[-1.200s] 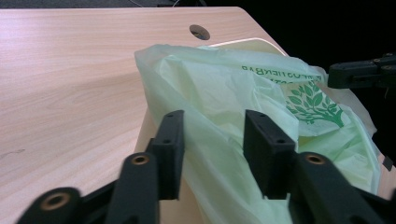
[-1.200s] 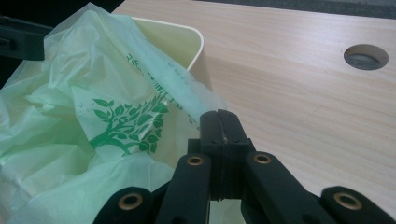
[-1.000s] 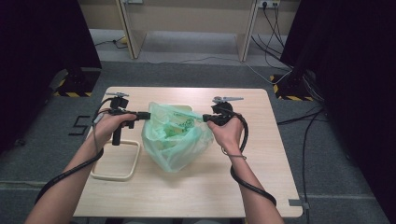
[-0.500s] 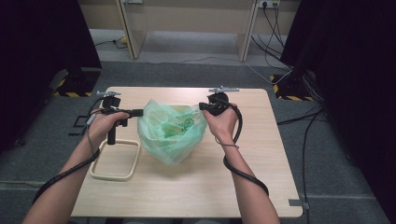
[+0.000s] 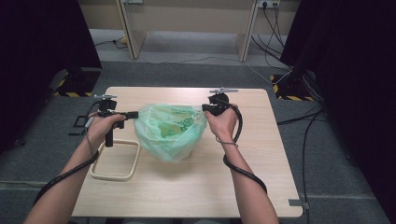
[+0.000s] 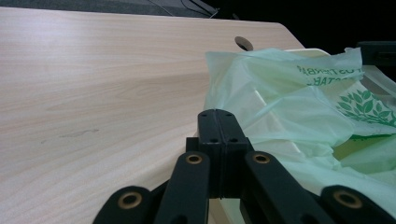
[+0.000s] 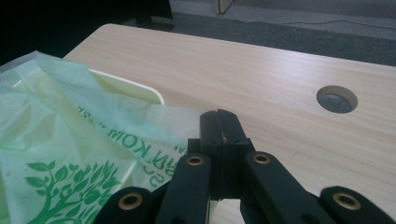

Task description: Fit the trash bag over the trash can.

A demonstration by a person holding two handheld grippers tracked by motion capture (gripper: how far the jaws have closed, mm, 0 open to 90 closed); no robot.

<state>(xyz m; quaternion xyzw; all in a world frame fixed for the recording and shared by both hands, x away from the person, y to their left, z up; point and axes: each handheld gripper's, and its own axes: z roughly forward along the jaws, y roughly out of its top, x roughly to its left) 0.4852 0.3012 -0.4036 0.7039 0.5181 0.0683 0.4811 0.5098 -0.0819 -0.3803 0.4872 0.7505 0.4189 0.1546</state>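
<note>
A thin green plastic bag (image 5: 170, 130) with leaf print hangs stretched between my two grippers over the wooden table (image 5: 187, 191). My left gripper (image 5: 135, 113) is shut on the bag's left rim; in the left gripper view its jaws (image 6: 217, 119) meet, with the bag (image 6: 299, 107) running off to the right. On the opposite rim my right gripper (image 5: 205, 108) is shut; the right gripper view shows those jaws (image 7: 220, 122) pinching the bag's printed edge (image 7: 60, 140). A cream container rim (image 7: 130, 86) shows through the bag.
A cream rectangular frame (image 5: 114, 161) lies flat on the table near its front left, below my left hand. A round cable hole (image 7: 336, 99) sits in the tabletop behind the bag. Cables trail from both grippers along the forearms.
My right gripper has moved toward the far side of the table, carrying its rim of the bag with it. The left hand has hardly moved.
</note>
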